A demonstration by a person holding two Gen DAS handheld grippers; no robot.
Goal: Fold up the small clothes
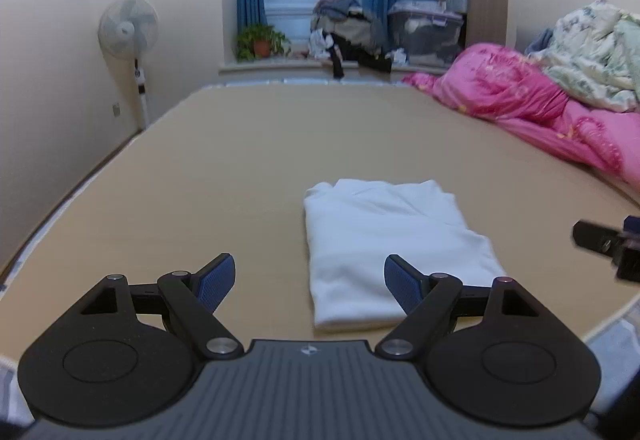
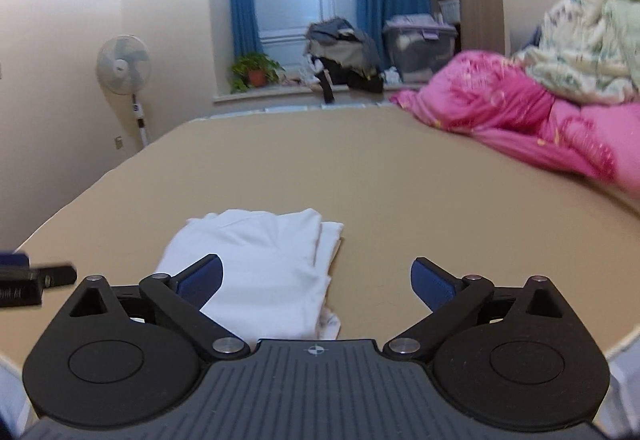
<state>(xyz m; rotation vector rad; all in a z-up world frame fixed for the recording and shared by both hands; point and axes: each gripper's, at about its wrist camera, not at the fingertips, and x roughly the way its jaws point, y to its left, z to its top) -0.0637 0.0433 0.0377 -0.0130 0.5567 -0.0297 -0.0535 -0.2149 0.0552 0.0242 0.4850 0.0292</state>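
A white garment (image 1: 384, 244) lies folded into a neat rectangle on the tan bed surface (image 1: 240, 159), near the front edge. My left gripper (image 1: 310, 280) is open and empty, hovering just before the garment's near left corner. In the right wrist view the same garment (image 2: 260, 264) lies ahead and to the left. My right gripper (image 2: 316, 280) is open and empty, above the garment's near right edge. Each gripper shows at the edge of the other's view: the right one (image 1: 608, 244) and the left one (image 2: 32, 280).
A pink quilt (image 1: 540, 107) and a pale floral blanket (image 1: 592, 55) are heaped along the right side. A standing fan (image 1: 128, 35) is by the left wall. The windowsill holds a potted plant (image 1: 260, 43), a clothes pile (image 1: 348, 27) and a storage box (image 1: 424, 27).
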